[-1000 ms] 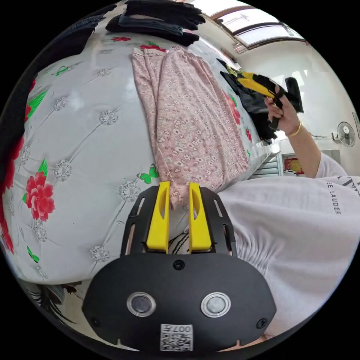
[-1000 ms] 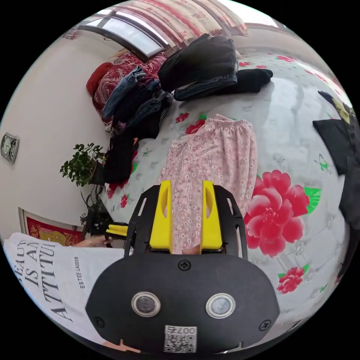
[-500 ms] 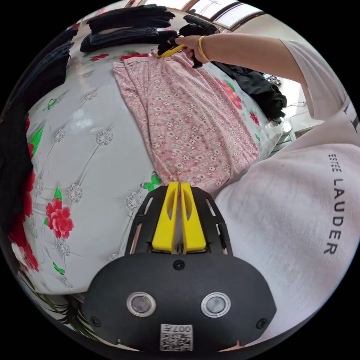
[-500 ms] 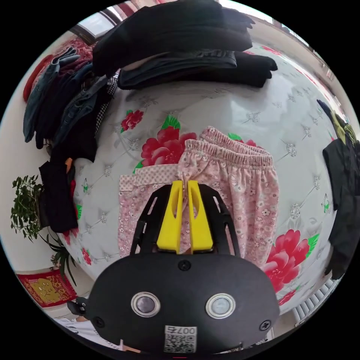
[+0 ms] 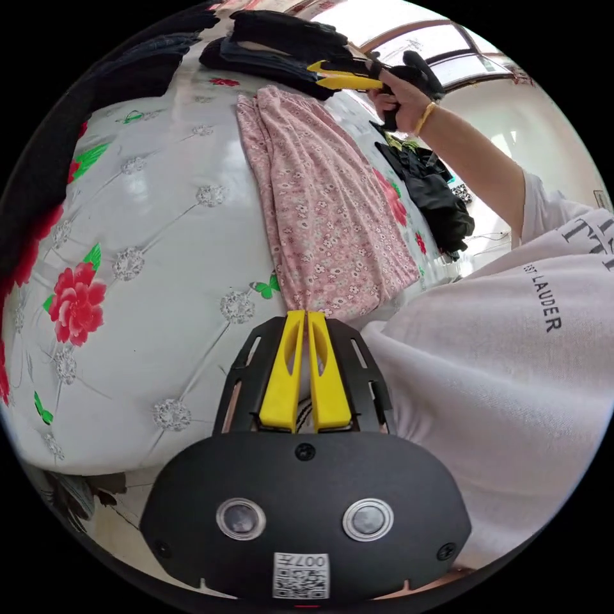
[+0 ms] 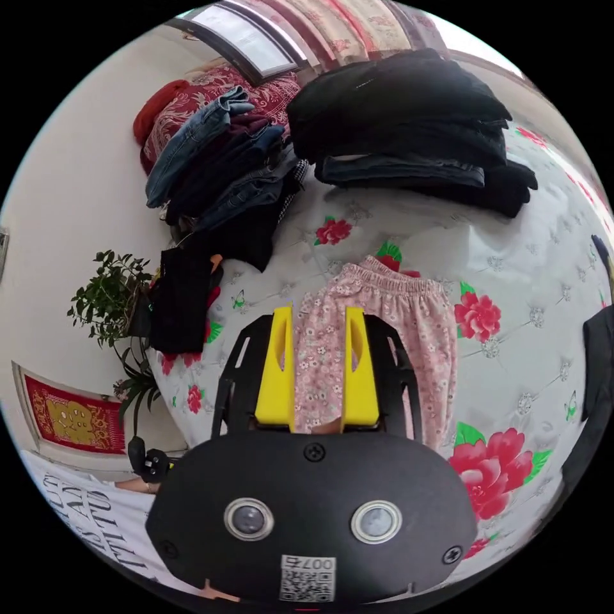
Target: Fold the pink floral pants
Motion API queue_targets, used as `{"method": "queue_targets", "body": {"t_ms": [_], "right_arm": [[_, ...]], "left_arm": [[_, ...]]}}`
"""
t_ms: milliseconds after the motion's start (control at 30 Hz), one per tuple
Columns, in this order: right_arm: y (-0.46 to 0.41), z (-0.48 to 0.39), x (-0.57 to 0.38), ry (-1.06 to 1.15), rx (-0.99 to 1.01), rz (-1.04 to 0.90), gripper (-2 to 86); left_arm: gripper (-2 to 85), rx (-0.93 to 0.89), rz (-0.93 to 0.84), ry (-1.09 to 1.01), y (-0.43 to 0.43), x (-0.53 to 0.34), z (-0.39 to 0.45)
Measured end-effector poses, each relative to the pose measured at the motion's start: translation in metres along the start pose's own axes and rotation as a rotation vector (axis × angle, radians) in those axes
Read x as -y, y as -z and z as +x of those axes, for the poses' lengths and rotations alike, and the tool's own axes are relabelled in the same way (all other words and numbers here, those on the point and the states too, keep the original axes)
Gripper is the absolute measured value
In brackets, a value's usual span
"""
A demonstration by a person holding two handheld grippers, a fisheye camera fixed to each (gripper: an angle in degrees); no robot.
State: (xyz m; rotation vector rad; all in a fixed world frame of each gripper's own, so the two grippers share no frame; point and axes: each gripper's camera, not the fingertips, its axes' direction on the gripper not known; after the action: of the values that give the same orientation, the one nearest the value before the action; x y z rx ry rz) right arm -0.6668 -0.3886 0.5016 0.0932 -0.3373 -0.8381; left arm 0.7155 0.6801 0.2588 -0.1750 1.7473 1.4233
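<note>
The white quilted bedspread with red flowers (image 5: 160, 211) carries the pink floral cotton pants (image 5: 323, 211) lengthwise, legs stacked, waistband toward the far edge beside the dark folded clothes (image 6: 409, 128). The left gripper (image 5: 306, 320) pinches the hem at the near edge, likely to carry it over; the right gripper (image 6: 318, 332) hangs above the waistband, jaws parted and empty.

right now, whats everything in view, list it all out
pink floral pants: one, pink, laid lengthwise on the bedspread, hem end at the left gripper
bedspread: one, white with red flowers, under everything
folded dark clothes: one stack, black and dark blue, beyond the waistband
jeans pile: one heap, blue and dark, at the bed's edge near the wall
black garment: one, black, on the bed beside the pants
potted plant: one, green, by the wall
left gripper: yellow jaws shut on the pants hem
right gripper: yellow jaws open, above the pants
person's hand: holding the right gripper
</note>
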Motion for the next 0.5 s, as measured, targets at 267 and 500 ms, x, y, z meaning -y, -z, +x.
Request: {"method": "queue_targets", "body": {"t_ms": [267,500], "right_arm": [[0.089,0.054,-0.207,0.027,-0.011,-0.134,7.6],[0.071,0.056,-0.349,-0.069,0.102,-0.264,6.4]], "left_arm": [[-1.0,-0.115,0.063,0.109,0.012,-0.017,-0.024],[-1.0,-0.093,0.064,0.134,0.021,-0.024,-0.022]]}}
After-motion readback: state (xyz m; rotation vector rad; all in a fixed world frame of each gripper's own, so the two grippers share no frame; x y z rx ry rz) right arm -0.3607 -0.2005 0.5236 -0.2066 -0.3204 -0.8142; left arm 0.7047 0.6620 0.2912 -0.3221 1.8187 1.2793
